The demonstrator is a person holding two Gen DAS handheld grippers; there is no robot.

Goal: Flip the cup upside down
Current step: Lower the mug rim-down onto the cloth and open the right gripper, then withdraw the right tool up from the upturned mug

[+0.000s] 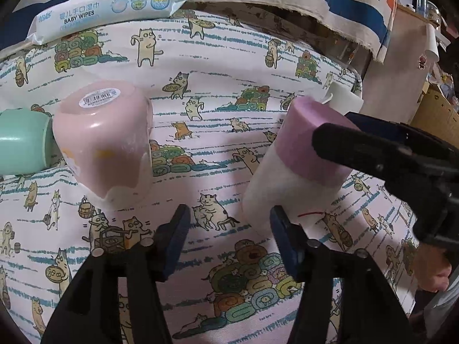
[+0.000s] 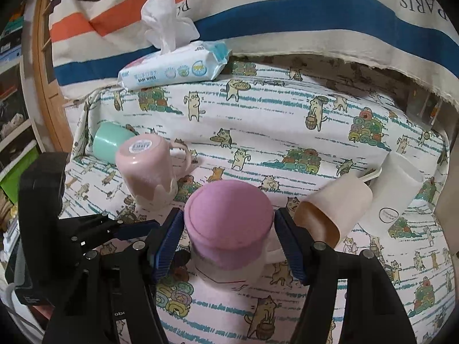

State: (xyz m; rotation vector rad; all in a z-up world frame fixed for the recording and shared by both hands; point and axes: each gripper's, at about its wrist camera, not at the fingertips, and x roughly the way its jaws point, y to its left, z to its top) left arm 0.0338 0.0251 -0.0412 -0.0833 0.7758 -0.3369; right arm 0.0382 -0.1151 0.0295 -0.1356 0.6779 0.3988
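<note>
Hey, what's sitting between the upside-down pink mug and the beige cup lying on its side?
The purple-bottomed cup, upside down between the right gripper's fingers, shown in the right wrist view. It stands nearer the camera than the pink mug and beige cup.

Left gripper [image 1: 229,238] jaws apart; purple-bottomed cup [image 1: 295,160] inverted — right gripper [image 1: 338,134] alongside.

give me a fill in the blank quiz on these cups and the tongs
1. The right tongs straddle the white cup with the ____ base.
2. The glossy pink handled cup stands ____ down.
3. The mint green plastic cup lies on its ____.
4. The left tongs hold ____.

Missing: purple; upside; side; nothing
</note>
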